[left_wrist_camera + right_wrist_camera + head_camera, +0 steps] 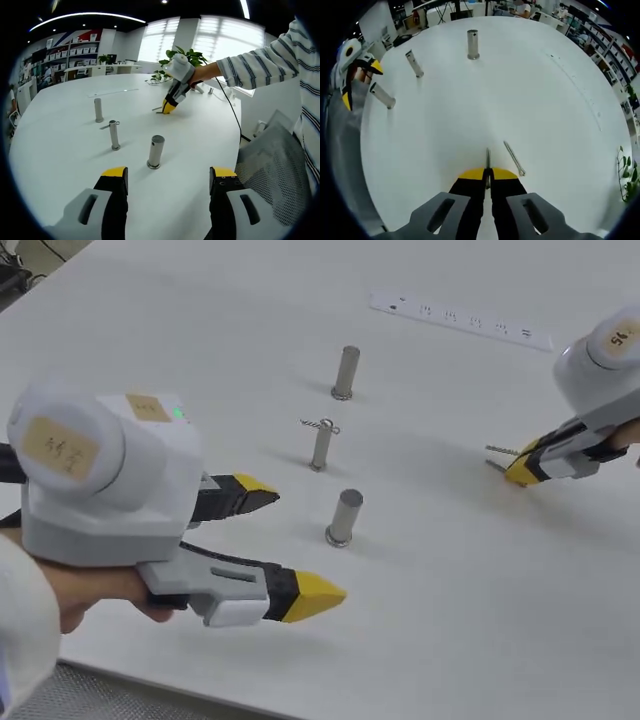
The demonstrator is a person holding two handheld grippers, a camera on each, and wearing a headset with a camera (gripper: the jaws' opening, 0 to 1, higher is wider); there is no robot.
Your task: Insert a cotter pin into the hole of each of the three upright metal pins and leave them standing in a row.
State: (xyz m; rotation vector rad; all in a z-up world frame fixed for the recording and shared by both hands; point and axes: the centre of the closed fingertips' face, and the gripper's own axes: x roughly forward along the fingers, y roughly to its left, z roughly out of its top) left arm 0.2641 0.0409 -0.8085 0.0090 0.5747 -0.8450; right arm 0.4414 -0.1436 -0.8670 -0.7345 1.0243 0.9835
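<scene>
Left gripper (300, 542) hangs low over the near side of the white table (200, 330), jaws spread wide, nothing between them. In the left gripper view its two yellow tips frame bare tabletop, and the near pin (345, 518) stands just ahead, apart from both tips. Behind it the middle pin (321, 448) is upright with a fitted cotter pin (320, 425) crossing through its top. The far pin (346, 373) closes the row. All three stand in a line running away from the person, with a gap of bare surface between each.

Over on the other side, the right gripper (520, 475) is tipped down with its yellow tips at the tabletop, well apart from the row. Its jaws are pressed together on a cotter pin (487, 156), which pokes straight out from between the tips, flat along the surface. A second cotter pin (514, 158) lies loose just beside it, angled away, clear of the jaws.

There is plenty of room to work. A wide stretch of open table lies between the right gripper and the row. The power strip (460, 320) lies towards the far side, well apart from the pins. The table's near edge passes just below the left gripper. In the left gripper view the rounded edge curves off to the right, under a striped sleeve (260, 65).
</scene>
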